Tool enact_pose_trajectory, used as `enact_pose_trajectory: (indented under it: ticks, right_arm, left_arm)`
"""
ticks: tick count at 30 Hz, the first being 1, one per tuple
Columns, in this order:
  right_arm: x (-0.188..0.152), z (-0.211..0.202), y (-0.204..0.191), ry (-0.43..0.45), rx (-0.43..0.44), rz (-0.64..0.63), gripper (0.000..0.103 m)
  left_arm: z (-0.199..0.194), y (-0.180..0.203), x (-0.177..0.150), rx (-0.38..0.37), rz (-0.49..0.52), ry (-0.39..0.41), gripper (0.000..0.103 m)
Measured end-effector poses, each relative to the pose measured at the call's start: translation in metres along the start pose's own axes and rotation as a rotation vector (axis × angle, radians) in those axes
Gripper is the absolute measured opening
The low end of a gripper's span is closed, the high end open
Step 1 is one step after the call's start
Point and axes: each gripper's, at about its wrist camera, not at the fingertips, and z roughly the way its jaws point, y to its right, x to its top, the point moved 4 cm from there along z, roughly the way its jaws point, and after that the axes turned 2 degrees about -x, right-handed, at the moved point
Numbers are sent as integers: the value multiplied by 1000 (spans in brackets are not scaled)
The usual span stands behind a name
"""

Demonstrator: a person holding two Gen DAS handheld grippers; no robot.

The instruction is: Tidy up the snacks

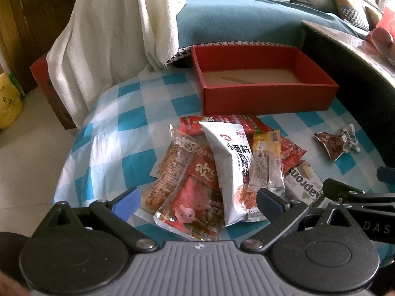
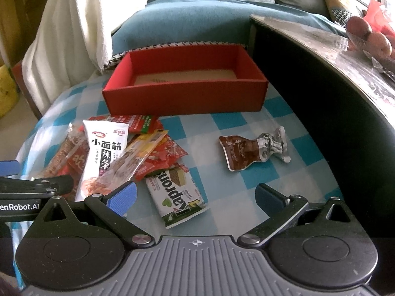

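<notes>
A pile of snack packets lies on the blue-and-white checked cloth (image 1: pixel 118 133): a white spicy-strip bag (image 1: pixel 229 167) (image 2: pixel 103 157), a clear yellow-topped bar (image 1: pixel 266 162) (image 2: pixel 138 157), red packets (image 1: pixel 195 197), and a green wafer pack (image 2: pixel 176 197) (image 1: pixel 305 182). A brown foil pouch (image 2: pixel 249 151) (image 1: pixel 333 144) lies apart to the right. Behind stands an empty red box (image 1: pixel 266 98) (image 2: pixel 182 98). My left gripper (image 1: pixel 197 201) hovers open just over the near end of the pile. My right gripper (image 2: pixel 196 196) is open above the wafer pack. Neither holds anything.
A dark rounded table edge (image 2: pixel 321 79) with fruit on top rises at the right, close to the box. A blue sofa (image 1: pixel 234 17) with a white blanket (image 1: pixel 111 37) stands behind. Pale floor and a yellow bag (image 1: pixel 9 101) lie to the left.
</notes>
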Motion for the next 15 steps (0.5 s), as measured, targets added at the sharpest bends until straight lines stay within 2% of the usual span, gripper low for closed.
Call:
enact_pose_trajectory:
  ticks: [3,6,7,11,13,15]
  right_arm:
    - [-2,-1,2,3,28,26,103]
    - [-4,-2,6,8,124,84,103]
    - [-3,-3,6,12,133,98,103]
    - [10,-14,15,96,120,122,103]
    - [17,-22,19,151,82,111,103]
    - [20,-16,24,119,66,115,103]
  left_arm:
    - [-2,-1,0,-14,4,4,95]
    - [-6,-7,2,-49,-14,13,96]
    - [-7,-9,3,-54,-20,14,96]
    - [-5,-14,7,-83,-14,11,96]
    - [-3,-12,8,-91,0,8,96]
    - [0,-9,7,-89,15,-3,96]
